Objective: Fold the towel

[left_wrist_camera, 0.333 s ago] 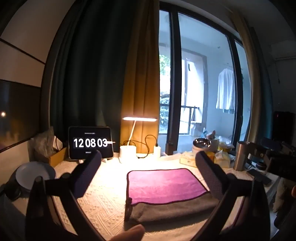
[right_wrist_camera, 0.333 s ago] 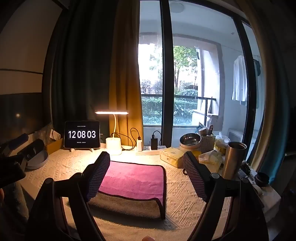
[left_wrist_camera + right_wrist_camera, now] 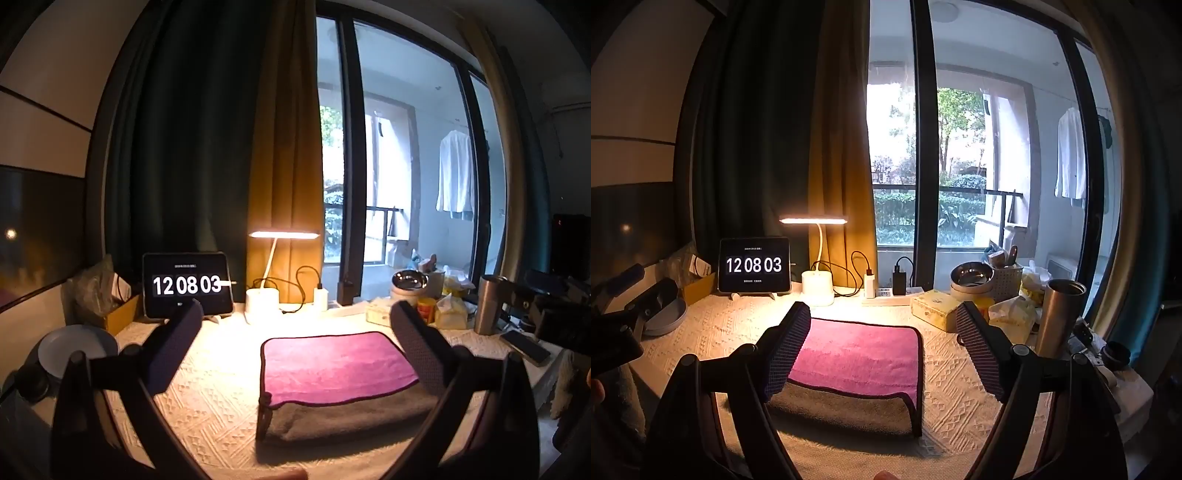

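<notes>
Both claws hang empty with jaws apart: my left gripper (image 3: 295, 339), my right gripper (image 3: 882, 343). Between them the soft purple-and-grey plush towel (image 3: 860, 358) lies half-folded on the cream textured tablecloth (image 3: 960, 373). It looks light and limp; I'd pinch its near bound corners.

A tall dark-framed window (image 3: 960, 166) fills the centre and right of the frame, showing a balcony railing (image 3: 979, 192) and green shrubs. Dark green and mustard curtains (image 3: 834, 147) hang left of centre. A lit desk lamp (image 3: 813, 220) glows over the cream textured tablecloth (image 3: 960, 387).
</notes>
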Motion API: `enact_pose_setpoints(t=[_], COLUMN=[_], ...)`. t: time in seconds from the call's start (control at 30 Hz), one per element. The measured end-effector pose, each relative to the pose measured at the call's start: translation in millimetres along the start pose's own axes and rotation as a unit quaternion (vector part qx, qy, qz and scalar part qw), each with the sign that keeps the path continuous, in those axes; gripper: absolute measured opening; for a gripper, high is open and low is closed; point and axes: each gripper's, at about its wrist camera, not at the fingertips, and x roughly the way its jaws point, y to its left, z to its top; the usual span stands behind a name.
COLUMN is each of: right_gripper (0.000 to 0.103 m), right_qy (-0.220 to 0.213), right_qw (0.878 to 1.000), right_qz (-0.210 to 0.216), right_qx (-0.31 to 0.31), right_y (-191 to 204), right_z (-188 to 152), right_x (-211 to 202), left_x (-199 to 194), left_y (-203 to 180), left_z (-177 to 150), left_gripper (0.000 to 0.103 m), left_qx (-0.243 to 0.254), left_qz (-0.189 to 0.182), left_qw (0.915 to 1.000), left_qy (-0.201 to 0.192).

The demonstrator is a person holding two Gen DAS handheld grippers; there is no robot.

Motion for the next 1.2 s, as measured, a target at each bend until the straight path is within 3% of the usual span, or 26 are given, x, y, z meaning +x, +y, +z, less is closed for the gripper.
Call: enact_pose_setpoints(t=[1.2], right_gripper=[0.084], right_qy=[0.015], right_qw=[1.000], right_qz=[0.001], right_qx=[0.003], right_y=[7.5], right_z=[-4.6], right_x=[10.5], left_x=[2.8], left_y=[-1.0], left_z=[-0.5], left_gripper=[0.103], left_qx=[0.001], left_qz=[0.005], left_qw=[0.9999], left_qy=[0.010])
